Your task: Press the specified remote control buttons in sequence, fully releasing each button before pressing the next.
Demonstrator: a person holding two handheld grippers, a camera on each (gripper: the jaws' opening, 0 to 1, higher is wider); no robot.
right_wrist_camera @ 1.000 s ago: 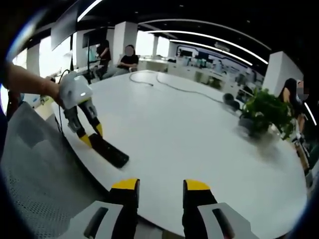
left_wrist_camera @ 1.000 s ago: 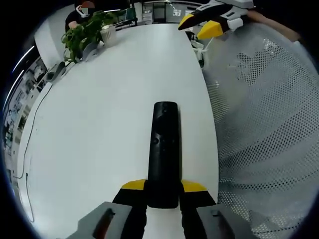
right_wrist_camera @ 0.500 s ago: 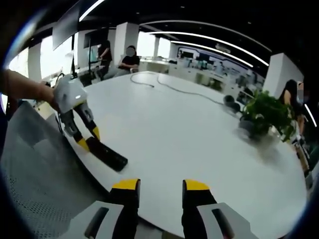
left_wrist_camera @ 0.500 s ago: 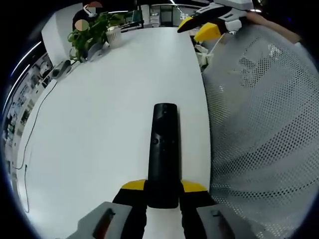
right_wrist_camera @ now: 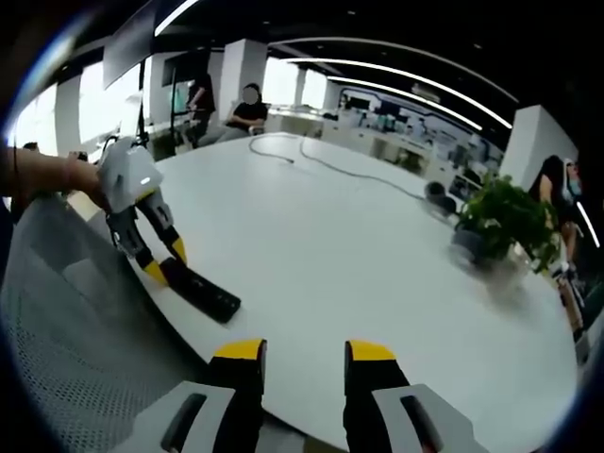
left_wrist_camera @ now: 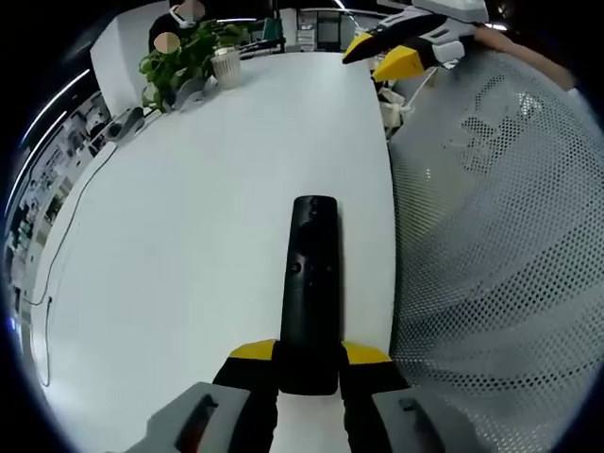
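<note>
A long black remote control [left_wrist_camera: 310, 283] points away from me over the white table [left_wrist_camera: 189, 226], its near end clamped between the yellow-tipped jaws of my left gripper [left_wrist_camera: 309, 353]. Small round buttons show on its top face. In the right gripper view the same remote [right_wrist_camera: 200, 292] lies near the table's left edge with the left gripper [right_wrist_camera: 162, 266] shut on its end, held by a person's hand. My right gripper [right_wrist_camera: 304, 352] hovers open off the table's near edge, nothing between its jaws. It also appears at the top right of the left gripper view as the right gripper [left_wrist_camera: 389, 52].
A grey mesh chair back [left_wrist_camera: 491, 245] stands right beside the table edge. A potted plant [right_wrist_camera: 505, 219] sits near the far side, and a cable [right_wrist_camera: 321, 165] runs across the far table top. People [right_wrist_camera: 245, 109] sit in the background of the office.
The left gripper and remote have shifted slightly along the table edge; the grip is unchanged. The right gripper stays open and barely moves.
</note>
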